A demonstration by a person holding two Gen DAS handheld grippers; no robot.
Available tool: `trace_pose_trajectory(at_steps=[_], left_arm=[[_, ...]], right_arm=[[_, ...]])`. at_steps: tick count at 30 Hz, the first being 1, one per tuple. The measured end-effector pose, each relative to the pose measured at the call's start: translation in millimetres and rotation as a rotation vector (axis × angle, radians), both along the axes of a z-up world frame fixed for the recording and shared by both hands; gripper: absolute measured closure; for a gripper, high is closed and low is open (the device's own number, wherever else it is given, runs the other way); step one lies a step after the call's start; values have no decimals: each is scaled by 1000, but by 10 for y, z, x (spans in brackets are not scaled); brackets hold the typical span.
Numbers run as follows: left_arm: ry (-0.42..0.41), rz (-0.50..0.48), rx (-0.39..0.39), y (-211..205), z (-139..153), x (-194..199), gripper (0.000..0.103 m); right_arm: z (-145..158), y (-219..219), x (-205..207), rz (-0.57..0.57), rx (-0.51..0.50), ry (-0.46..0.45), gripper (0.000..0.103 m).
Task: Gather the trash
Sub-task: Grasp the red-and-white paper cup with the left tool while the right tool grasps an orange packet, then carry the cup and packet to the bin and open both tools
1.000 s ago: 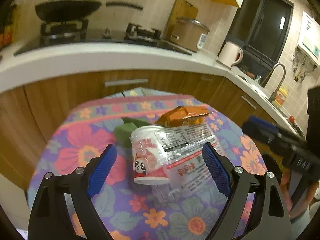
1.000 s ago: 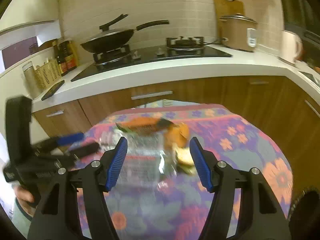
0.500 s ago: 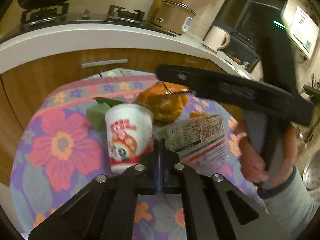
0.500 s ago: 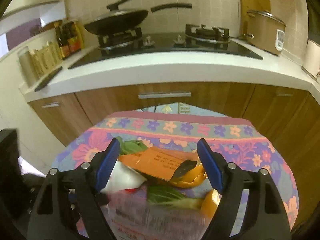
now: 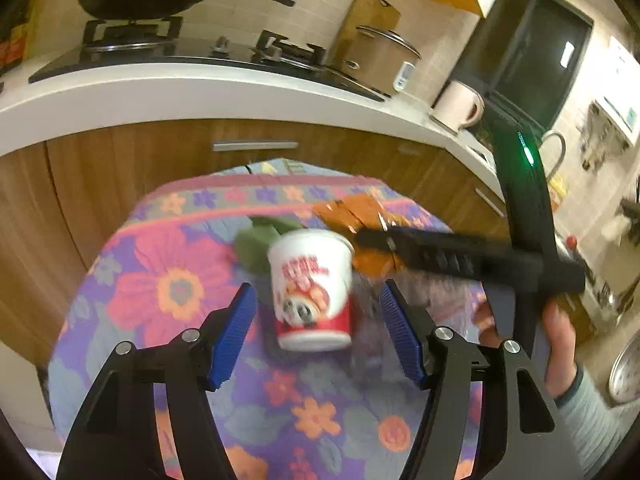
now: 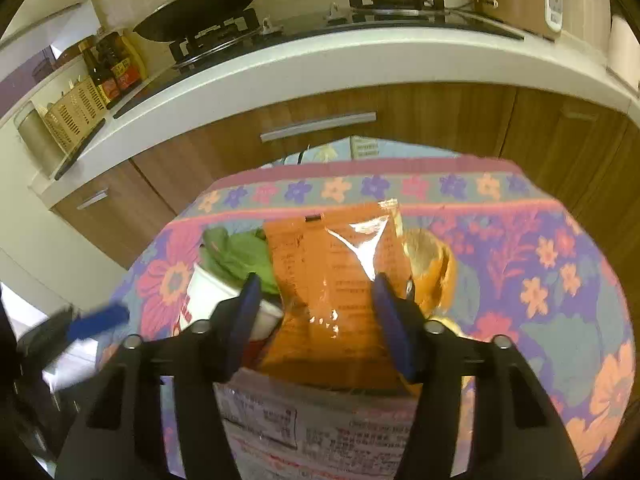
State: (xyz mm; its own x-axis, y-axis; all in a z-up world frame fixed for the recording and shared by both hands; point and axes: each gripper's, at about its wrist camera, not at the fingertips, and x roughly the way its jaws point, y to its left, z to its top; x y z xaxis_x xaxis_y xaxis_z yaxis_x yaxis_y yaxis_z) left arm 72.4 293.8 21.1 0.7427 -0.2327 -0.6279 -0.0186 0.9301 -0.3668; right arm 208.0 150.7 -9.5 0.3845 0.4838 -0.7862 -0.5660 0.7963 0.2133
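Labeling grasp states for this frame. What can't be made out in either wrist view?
- Left wrist view: cup is motion-blurred; contact with the left gripper is unreadable, though gaps show beside it.
- Left wrist view: right gripper's jaws are hidden behind its own body.
- Right wrist view: orange wrapper lies between the right gripper jaws; pad contact is unclear.
- Right wrist view: clear printed bag is cut off by the bottom edge.

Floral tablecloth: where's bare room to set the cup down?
Bare cloth left of the cup, over the big pink flower, and the near edge by the left tool. Crowded behind and right: green leaf, orange wrapper.
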Motion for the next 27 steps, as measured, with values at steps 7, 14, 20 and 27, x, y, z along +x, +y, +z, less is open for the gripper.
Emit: trace_pose_trajectory(at_steps=[7,14,20,27], left_arm=[[131,-47,-11,-32,-218,368,40],[183,-43,11,-125,-341,496,48],[145,-24,20,-137,-324,423,50],[52,0,-38,43,-121,91,50]], right_arm=[[-28,-60,-64,9,2,-7,81],[55,-83,-217,33,6,-72,86],[240,-217,-191,-4,37,-92,15],[220,-114,79,-23,-29,-13,15]])
